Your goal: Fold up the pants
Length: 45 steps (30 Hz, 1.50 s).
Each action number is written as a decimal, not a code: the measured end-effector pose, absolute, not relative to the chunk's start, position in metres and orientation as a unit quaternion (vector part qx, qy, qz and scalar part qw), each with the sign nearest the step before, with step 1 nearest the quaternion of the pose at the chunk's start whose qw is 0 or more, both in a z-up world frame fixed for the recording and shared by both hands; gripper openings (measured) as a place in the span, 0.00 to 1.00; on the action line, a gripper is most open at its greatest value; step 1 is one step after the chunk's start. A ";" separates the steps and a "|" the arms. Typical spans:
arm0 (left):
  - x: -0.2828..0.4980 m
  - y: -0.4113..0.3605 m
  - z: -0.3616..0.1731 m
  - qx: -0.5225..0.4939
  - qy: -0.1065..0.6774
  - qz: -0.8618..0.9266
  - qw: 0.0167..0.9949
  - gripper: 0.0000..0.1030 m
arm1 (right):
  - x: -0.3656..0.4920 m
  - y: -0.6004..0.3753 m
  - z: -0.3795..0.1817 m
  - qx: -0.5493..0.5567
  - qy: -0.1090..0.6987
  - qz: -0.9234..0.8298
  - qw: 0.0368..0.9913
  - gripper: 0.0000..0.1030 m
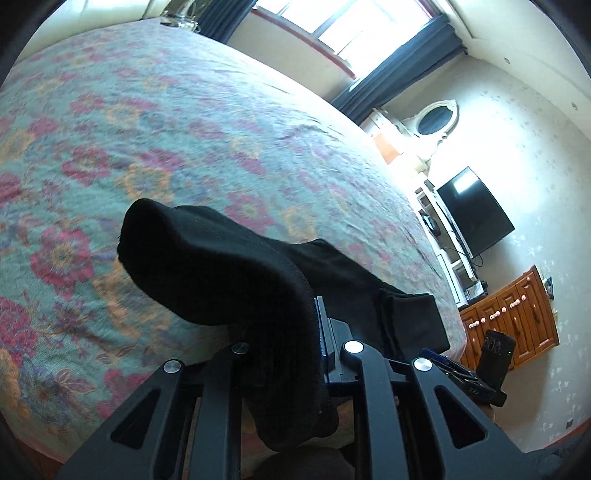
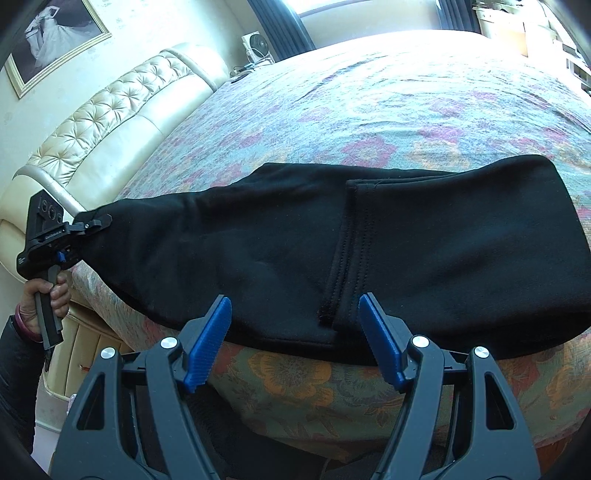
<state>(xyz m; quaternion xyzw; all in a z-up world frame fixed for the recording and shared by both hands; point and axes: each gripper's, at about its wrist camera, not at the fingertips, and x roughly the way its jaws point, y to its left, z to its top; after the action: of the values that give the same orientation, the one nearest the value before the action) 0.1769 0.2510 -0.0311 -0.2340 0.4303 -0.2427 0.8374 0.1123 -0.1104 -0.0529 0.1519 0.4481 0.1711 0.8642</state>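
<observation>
Floral bed (image 2: 369, 122), left gripper (image 2: 96, 223) clamping pants (image 2: 258, 251)

- The left wrist view looks from close behind the left gripper (image 1: 317, 332), across the bed (image 1: 166, 129) toward the window (image 1: 354, 26) at upper right of the frame.
- The right wrist view sits low at the bed (image 2: 406, 103) edge, facing the headboard (image 2: 122, 110) at upper left.
- Both views share the black pants (image 1: 221, 266) (image 2: 332, 240) and the floral cover.
</observation>
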 end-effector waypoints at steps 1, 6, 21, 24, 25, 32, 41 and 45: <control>0.178 0.238 -0.022 -0.225 0.425 -0.255 0.839 0.16 | 0.113 -0.114 -0.050 0.154 0.446 0.168 0.865 0.70; 0.182 0.160 0.017 -0.177 0.410 -0.313 0.838 0.16 | 0.114 -0.136 -0.034 0.165 0.438 0.161 0.869 0.70; 0.206 -0.066 -0.041 -0.070 0.479 -0.374 0.791 0.16 | 0.124 -0.275 -0.038 0.356 0.442 0.161 0.808 0.75; 0.213 -0.091 -0.074 -0.041 0.505 -0.356 0.785 0.17 | 0.124 -0.293 -0.059 0.400 0.447 0.160 0.784 0.75; 0.214 -0.096 -0.085 -0.033 0.512 -0.349 0.784 0.17 | 0.124 -0.298 -0.065 0.413 0.448 0.162 0.776 0.75; 0.205 -0.111 -0.092 -0.062 0.515 -0.361 0.775 0.58 | 0.125 -0.306 -0.075 0.435 0.445 0.177 0.762 0.75; 0.186 -0.083 -0.052 -0.069 0.472 -0.382 0.791 0.70 | 0.127 -0.314 -0.074 0.443 0.440 0.168 0.763 0.79; 0.178 -0.030 -0.043 -0.110 0.448 -0.362 0.810 0.71 | 0.141 -0.306 -0.075 0.423 0.456 0.155 0.767 0.79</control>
<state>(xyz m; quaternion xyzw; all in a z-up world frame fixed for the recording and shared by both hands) 0.1779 -0.0305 -0.0428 -0.1105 0.4476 -0.3617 0.8103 0.1408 -0.3061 -0.0751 0.4232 0.4562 0.1551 0.7673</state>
